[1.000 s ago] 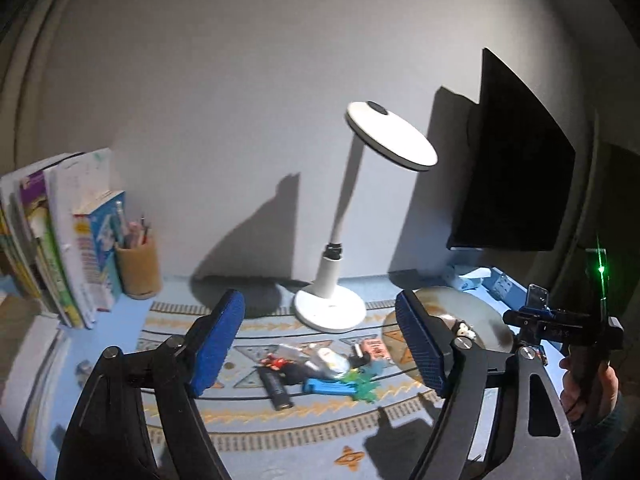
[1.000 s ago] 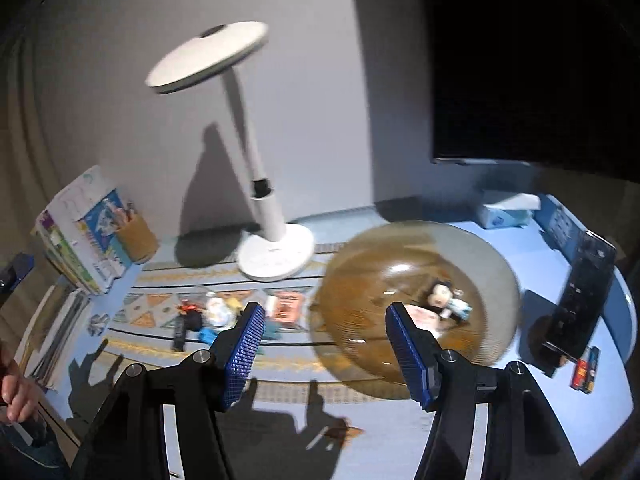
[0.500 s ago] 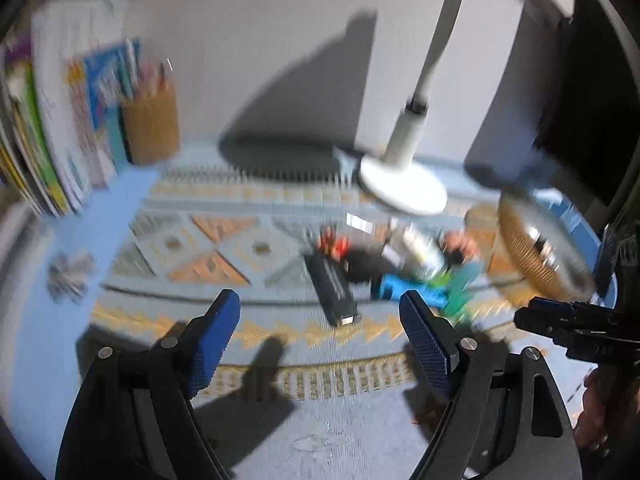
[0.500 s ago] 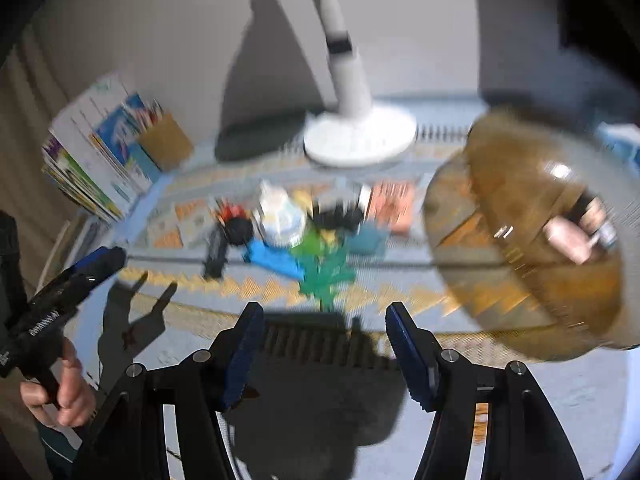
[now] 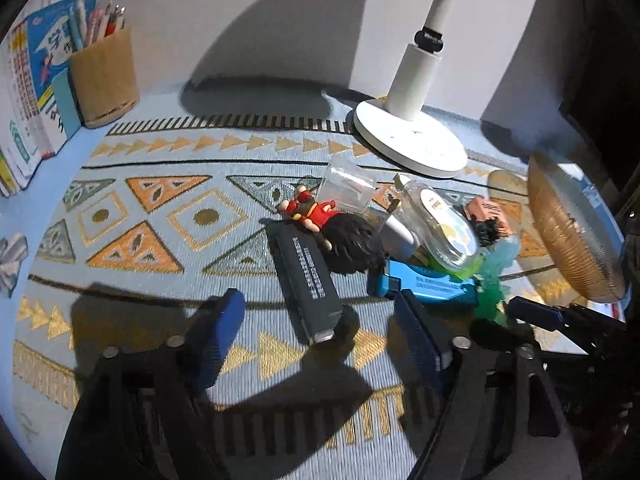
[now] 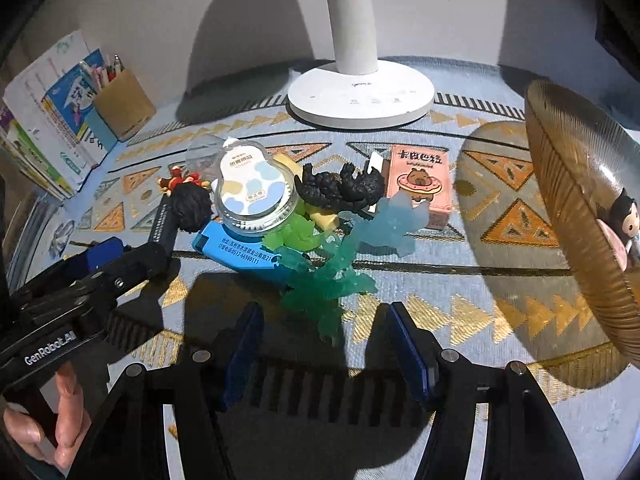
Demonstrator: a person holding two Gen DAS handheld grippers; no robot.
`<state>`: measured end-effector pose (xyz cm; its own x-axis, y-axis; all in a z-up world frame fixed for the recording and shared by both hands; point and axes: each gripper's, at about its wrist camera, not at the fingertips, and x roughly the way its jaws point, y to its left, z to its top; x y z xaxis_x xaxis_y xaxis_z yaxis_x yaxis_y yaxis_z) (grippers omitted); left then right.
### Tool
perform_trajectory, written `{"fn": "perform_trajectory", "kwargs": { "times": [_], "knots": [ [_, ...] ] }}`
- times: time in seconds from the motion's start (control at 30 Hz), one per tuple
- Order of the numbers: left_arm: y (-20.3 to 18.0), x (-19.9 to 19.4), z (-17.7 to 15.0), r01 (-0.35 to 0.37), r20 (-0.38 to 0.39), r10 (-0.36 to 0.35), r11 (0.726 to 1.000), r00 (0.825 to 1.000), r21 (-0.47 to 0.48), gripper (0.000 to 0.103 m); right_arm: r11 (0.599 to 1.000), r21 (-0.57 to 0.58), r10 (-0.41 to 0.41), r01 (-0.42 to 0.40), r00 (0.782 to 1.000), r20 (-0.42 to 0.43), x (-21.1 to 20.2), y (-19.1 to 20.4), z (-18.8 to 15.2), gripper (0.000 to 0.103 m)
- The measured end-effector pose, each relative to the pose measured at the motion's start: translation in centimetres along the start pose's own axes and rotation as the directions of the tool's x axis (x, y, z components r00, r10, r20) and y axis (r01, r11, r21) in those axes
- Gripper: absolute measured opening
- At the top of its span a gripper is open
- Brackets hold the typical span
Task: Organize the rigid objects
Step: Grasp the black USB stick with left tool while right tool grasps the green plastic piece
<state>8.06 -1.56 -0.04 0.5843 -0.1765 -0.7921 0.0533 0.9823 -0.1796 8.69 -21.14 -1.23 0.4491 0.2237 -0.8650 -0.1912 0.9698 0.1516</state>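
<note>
On the woven patterned mat [image 5: 160,208], the clutter sits around 12 o'clock from both grippers. My left gripper [image 5: 320,344] is closing, pads not touching the matte black bar [image 5: 306,280] between them. Right gripper [image 6: 322,344] stands released over the translucent green jelly figure [image 6: 320,280]. Ribbed amber glass bowl [image 6: 568,216] at 3 o'clock; bare mat near me.

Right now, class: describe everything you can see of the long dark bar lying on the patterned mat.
The dark bar is a slim, grey-black rectangular block, hard and matte like plastic, with pale printed lettering along its top face and a lighter, metallic-looking end cap facing the camera. It lies flat on the mat, angled diagonally. A black-haired figurine rests against its far end. The left gripper is closing above its near end, pads not touching it.
</note>
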Motion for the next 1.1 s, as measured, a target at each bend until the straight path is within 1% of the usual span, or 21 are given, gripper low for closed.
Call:
{"fn": "perform_trajectory", "kwargs": {
  "times": [0.03, 0.1, 0.13, 0.17, 0.2, 0.27, 0.3, 0.4, 0.5, 0.63, 0.7, 0.77, 0.83, 0.93, 1.03, 1.1],
  "knots": [
    [-0.1, 0.3, 0.1, -0.007, -0.007, 0.007, 1.000, 1.000, 0.004, 0.064, 1.000, -0.005, -0.010, 0.011, 1.000, 0.009, 0.0, 0.2, 0.1, 0.062],
    [0.0, 1.1, 0.0, -0.007, -0.026, 0.007, 1.000, 1.000, -0.001, 0.058, 1.000, -0.012, -0.022, 0.022, 1.000, 0.016, 0.1, 0.3, 0.1, 0.062],
    [0.0, 1.4, 0.1, -0.012, -0.032, 0.012, 1.000, 0.999, -0.004, 0.051, 1.000, -0.010, -0.025, 0.025, 0.999, 0.022, 0.1, 0.3, 0.1, 0.062],
    [-0.1, 1.2, 0.0, -0.034, -0.013, 0.034, 0.999, 0.999, 0.006, 0.045, 1.000, -0.009, -0.028, 0.028, 0.999, 0.030, 0.1, 0.3, 0.1, 0.062],
    [0.0, 1.3, 0.1, -0.037, -0.015, 0.037, 0.999, 0.999, 0.009, 0.042, 0.999, -0.008, -0.034, 0.034, 0.999, 0.038, 0.2, 0.3, 0.2, 0.062],
    [0.1, 1.3, 0.1, -0.034, -0.011, 0.034, 0.999, 0.999, 0.005, 0.029, 0.999, 0.000, -0.050, 0.050, 0.997, 0.056, 0.1, 0.2, 0.2, 0.053],
    [0.2, 1.2, 0.0, -0.028, -0.008, 0.028, 1.000, 1.000, 0.008, 0.024, 0.999, 0.012, -0.034, 0.034, 0.997, 0.065, 0.0, 0.0, 0.2, 0.048],
    [0.7, 0.9, -0.3, -0.012, -0.014, 0.013, 1.000, 1.000, 0.003, 0.024, 0.999, 0.048, -0.005, 0.001, 0.997, 0.077, -0.7, -0.8, 0.0, 0.048],
    [0.8, -0.3, -1.3, 0.006, -0.020, -0.005, 1.000, 1.000, 0.022, 0.024, 0.999, 0.032, 0.006, -0.009, 0.995, 0.097, -2.1, -1.0, -0.7, 0.048],
    [0.6, -2.7, -3.7, 0.054, -0.033, -0.052, 0.997, 0.998, 0.058, 0.023, 0.999, -0.048, 0.030, -0.024, 0.991, 0.129, -4.8, -0.7, -2.4, 0.048],
    [0.5, -3.6, -4.8, 0.068, -0.042, -0.065, 0.995, 0.997, 0.071, 0.023, 0.995, -0.102, 0.011, 0.004, 0.989, 0.149, -5.9, -0.5, -3.7, 0.048],
    [0.5, -4.5, -6.3, 0.103, -0.055, -0.099, 0.992, 0.994, 0.075, 0.023, 0.988, -0.149, -0.008, 0.032, 0.987, 0.161, -6.7, -0.3, -4.9, 0.048],
    [0.3, -4.8, -7.2, 0.109, -0.070, -0.102, 0.990, 0.992, 0.090, 0.023, 0.984, -0.177, 0.024, 0.002, 0.989, 0.147, -6.9, -0.5, -5.8, 0.048],
    [-0.4, -5.0, -7.9, 0.094, -0.072, -0.086, 0.989, 0.994, 0.117, 0.023, 0.975, -0.216, 0.078, -0.055, 0.992, 0.098, -6.3, -0.8, -6.9, 0.048],
    [-1.0, -5.1, -8.3, 0.067, -0.054, -0.060, 0.988, 0.997, 0.139, 0.024, 0.968, -0.240, 0.092, -0.071, 0.993, 0.078, -5.7, -0.7, -7.7, 0.048],
    [-1.1, -5.2, -8.5, 0.058, -0.047, -0.052, 0.987, 0.998, 0.148, 0.024, 0.970, -0.229, 0.099, -0.083, 0.993, 0.058, -5.1, -0.8, -7.9, 0.048]
  ]
}}
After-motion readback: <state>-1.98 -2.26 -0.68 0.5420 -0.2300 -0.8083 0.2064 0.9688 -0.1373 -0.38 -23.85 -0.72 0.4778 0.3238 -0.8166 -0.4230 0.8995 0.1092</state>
